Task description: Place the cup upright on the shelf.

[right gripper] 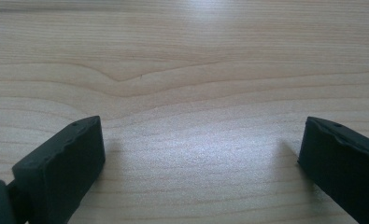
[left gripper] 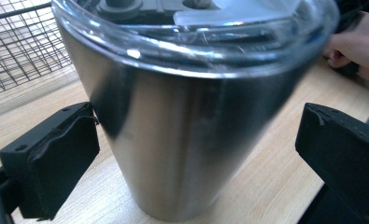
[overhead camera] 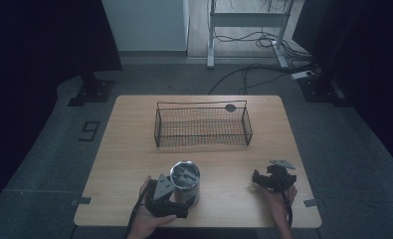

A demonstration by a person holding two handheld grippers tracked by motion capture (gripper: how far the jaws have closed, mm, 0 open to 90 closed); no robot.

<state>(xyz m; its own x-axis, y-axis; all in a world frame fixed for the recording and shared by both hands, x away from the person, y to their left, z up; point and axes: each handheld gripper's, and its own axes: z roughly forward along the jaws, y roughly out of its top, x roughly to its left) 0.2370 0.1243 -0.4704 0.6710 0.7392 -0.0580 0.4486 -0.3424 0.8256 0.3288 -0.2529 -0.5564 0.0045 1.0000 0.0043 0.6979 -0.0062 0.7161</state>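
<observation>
left hand-held gripper (overhead camera: 176,191): jaws spread wide (hand low behind) | right hand-held gripper (overhead camera: 263,180): jaws apart, angled down

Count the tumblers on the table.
1. A steel tumbler with a clear lid stands upright near the table's front edge, between the open jaws of the left tongs. The wire basket behind it looks empty; nothing seems hidden.
</observation>
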